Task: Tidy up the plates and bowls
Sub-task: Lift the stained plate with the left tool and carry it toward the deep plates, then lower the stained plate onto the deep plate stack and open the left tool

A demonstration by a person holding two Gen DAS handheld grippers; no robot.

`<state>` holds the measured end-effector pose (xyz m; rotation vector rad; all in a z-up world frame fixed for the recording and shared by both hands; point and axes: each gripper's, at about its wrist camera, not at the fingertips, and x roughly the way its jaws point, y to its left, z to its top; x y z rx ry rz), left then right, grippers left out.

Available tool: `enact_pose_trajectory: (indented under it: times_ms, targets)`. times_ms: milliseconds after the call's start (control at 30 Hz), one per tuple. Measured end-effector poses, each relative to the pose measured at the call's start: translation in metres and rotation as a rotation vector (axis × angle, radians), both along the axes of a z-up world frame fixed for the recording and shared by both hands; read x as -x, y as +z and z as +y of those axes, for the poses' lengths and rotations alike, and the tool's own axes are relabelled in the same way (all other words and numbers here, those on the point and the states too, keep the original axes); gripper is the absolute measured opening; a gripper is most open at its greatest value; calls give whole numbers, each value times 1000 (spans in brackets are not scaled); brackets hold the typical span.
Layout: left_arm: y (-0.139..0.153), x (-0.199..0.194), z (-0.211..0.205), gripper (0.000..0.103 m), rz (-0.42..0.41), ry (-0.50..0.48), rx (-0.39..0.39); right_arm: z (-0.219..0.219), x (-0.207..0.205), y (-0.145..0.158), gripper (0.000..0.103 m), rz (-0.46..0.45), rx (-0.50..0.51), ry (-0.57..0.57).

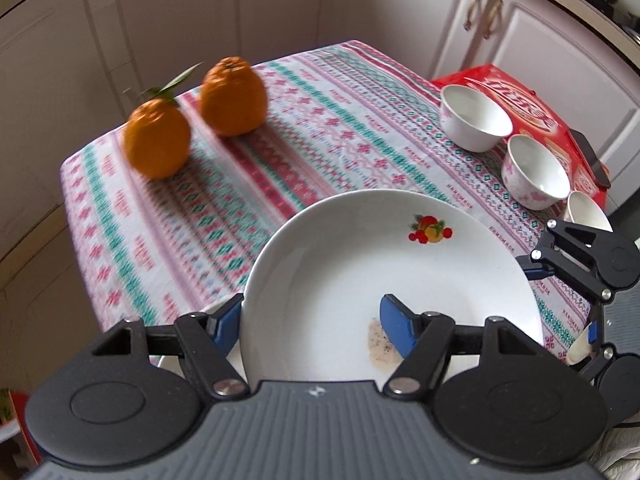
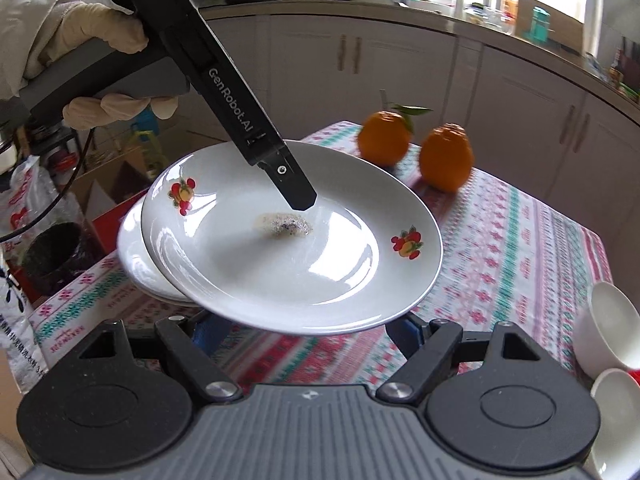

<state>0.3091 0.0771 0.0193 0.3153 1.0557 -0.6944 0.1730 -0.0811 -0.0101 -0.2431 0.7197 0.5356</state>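
My left gripper [image 1: 310,322] is shut on the rim of a white plate [image 1: 360,264] with fruit decals and a dark stain, one finger above and one below. It holds the plate tilted above a second white plate [image 2: 134,264] on the table. The held plate [image 2: 304,256] also shows in the right wrist view, with the left gripper [image 2: 300,196] reaching in from above. My right gripper [image 2: 296,336] is open, its fingers partly hidden under the held plate's near edge. It also shows in the left wrist view [image 1: 560,300]. Three white bowls [image 1: 474,118] [image 1: 534,172] [image 1: 586,212] stand at the right.
Two oranges [image 1: 158,140] [image 1: 234,96] sit at the far left of the patterned tablecloth [image 1: 320,120]. A red box [image 1: 528,96] with a dark phone [image 1: 590,156] lies behind the bowls. White cabinets surround the table. Bags and boxes crowd the floor [image 2: 60,220].
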Motion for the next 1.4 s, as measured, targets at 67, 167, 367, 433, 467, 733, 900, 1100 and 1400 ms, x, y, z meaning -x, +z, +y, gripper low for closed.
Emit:
enact_pose_trajectory:
  times_ms: [67, 167, 367, 433, 467, 733, 900, 1100, 1400]
  targets:
    - [-1, 4, 11, 71, 2, 23, 3, 8, 0, -1, 86, 6, -1, 20]
    - [-5, 11, 25, 71, 9, 52, 13, 18, 0, -4, 86, 18, -2, 45]
    - [-18, 18, 48, 71, 27, 100, 33, 34, 0, -8, 86, 30, 21, 84]
    - [-22, 19, 54, 71, 33, 113, 47, 39, -2, -9, 86, 31, 27, 91]
    - [-24, 19, 56, 71, 37, 119, 53, 41, -3, -10, 86, 35, 30, 94]
    - [-38, 19, 70, 71, 58, 134, 85, 50, -2, -11, 86, 40, 49, 101]
    - [-44, 18, 73, 71, 65, 132, 87, 55, -3, -12, 86, 40, 64, 105]
    - [-51, 19, 78, 71, 82, 134, 91, 57, -3, -12, 86, 51, 62, 113]
    - [-52, 18, 77, 71, 77, 124, 75, 61, -2, -14, 86, 51, 80, 121]
